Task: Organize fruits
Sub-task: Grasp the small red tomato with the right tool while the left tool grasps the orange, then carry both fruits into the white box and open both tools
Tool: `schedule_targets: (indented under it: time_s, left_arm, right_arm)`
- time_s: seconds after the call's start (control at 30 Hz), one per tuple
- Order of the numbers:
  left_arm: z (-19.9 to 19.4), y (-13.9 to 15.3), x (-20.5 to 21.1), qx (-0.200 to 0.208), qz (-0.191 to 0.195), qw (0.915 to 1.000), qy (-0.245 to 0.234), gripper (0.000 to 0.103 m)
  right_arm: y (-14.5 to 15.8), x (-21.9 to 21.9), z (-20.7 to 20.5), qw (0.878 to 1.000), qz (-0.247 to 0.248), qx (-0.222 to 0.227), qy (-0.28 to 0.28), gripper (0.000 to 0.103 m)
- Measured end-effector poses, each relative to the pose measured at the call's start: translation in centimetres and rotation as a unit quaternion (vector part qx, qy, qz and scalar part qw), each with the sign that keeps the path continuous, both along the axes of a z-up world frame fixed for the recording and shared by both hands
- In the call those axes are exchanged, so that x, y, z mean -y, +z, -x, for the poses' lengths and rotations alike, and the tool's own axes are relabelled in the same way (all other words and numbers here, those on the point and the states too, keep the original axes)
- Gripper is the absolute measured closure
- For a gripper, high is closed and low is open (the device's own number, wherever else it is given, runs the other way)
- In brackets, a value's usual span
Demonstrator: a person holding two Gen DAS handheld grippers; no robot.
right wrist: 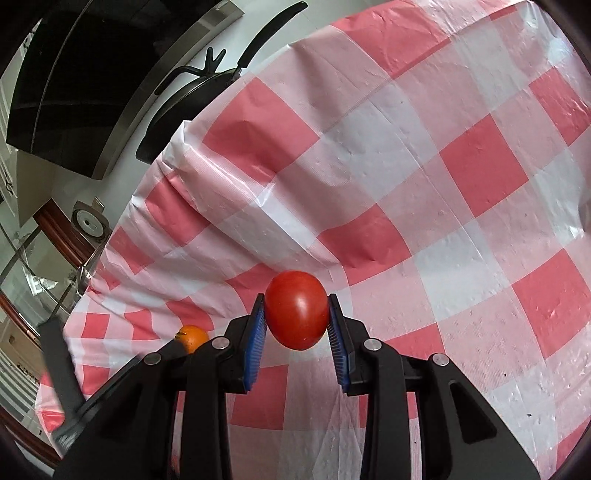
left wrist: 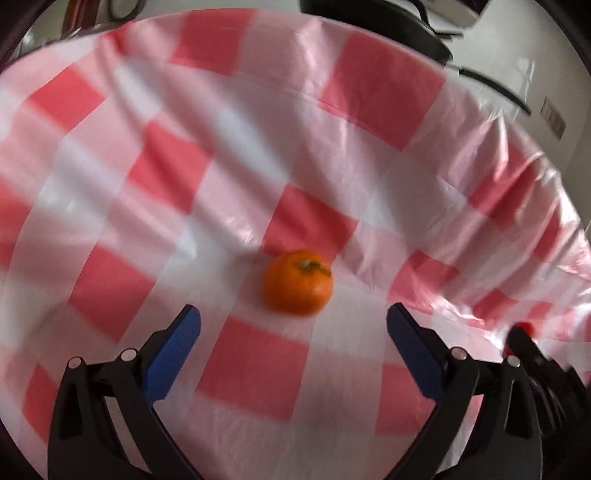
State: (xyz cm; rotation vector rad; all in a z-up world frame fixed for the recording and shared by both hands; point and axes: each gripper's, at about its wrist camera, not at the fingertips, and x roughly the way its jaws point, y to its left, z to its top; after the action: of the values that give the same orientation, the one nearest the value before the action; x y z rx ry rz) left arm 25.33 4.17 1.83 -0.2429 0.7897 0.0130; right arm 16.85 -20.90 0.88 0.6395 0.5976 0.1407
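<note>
In the right wrist view, a red tomato [right wrist: 296,309] is clamped between the blue pads [right wrist: 255,345] of the right gripper [right wrist: 297,314], one pad pressed against each side of the fruit, which is carried above the tablecloth [right wrist: 424,177] and not touching it. Just left of that gripper's black frame, an orange [right wrist: 192,338] is partly seen on the cloth, its lower part hidden behind the frame. Past the cloth's far edge, at the upper left, a dark pan [right wrist: 192,99] with a long handle is seen, and behind it a large black panel with a metal rim. In the left wrist view, the left gripper [left wrist: 293,325] is spread wide, nothing being held between its blue pads [left wrist: 173,354]. The orange [left wrist: 298,281] lies on the checked cloth [left wrist: 258,129] just ahead of the fingertips and roughly centred on the gap between them, apart from both pads, with its green stem turned upward. At the right edge of this view, part of the right gripper [left wrist: 532,347] is visible, blurred, with a small patch of red at its tip. The cloth is wrinkled toward its right edge, and this view is smeared by motion blur. Beyond the cloth's far edge, dark cookware [left wrist: 388,26] is made out against a pale surface.
</note>
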Motion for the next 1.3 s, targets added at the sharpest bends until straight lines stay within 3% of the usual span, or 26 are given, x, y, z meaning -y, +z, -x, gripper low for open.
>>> schedule_targets:
  time_s: [0.03,0.17,0.23,0.33,0.43,0.57,0.67,0.93,1.2,1.3]
  left_arm:
    - [-0.7,-0.2,0.4,-0.007,-0.011,0.9999,-0.002,0.007]
    - [-2.8,-1.2,1.1,-0.041,-0.026,0.9986,-0.022,0.032]
    - [-3.1,-1.3,1.4,-0.041,-0.038,0.9980,-0.028,0.039]
    - [-3.1,-1.2,1.4,-0.038,-0.045,0.9978,-0.032,0.058]
    - [-2.8,-0.9,0.8,-0.022,-0.029,0.9986,-0.037,0.058]
    - [0.2,0.5,0.6,0.022,-0.047,0.9984,-0.024,0.058]
    - [4.2,1.2,-0.5,0.035,-0.010,0.9992,-0.018,0.058]
    - [15.5,0.7,-3.7,0.051,0.012,0.9986,0.014,0.058]
    - [16.7,1.8,-4.1,0.078,-0.004,0.9968,0.019,0.058]
    - [16.7,1.8,-4.8,0.078,0.014,0.9965,0.027,0.058]
  right_arm:
    - [0.0,0.1,0.0,1.000,-0.003,-0.001,0.000,0.071]
    - [-0.1,0.1,0.0,1.000,-0.002,-0.001,0.004,0.071]
    - [0.0,-0.4,-0.2,1.000,0.003,0.001,0.010,0.071]
    - [0.1,-1.0,-0.2,1.000,0.014,0.000,0.015,0.071]
    - [0.2,-1.2,-0.1,1.000,0.020,0.002,0.019,0.071]
    - [0.2,-1.2,-0.1,1.000,0.021,0.002,0.023,0.071]
    - [0.2,-1.2,-0.1,0.999,0.024,0.004,0.024,0.071]
    - [0.2,-1.5,-0.4,0.999,0.029,0.000,0.027,0.071]
    - [0.3,-1.8,-0.2,0.999,0.034,0.012,0.032,0.071]
    - [0.6,-1.5,0.7,0.999,0.028,0.029,0.032,0.071]
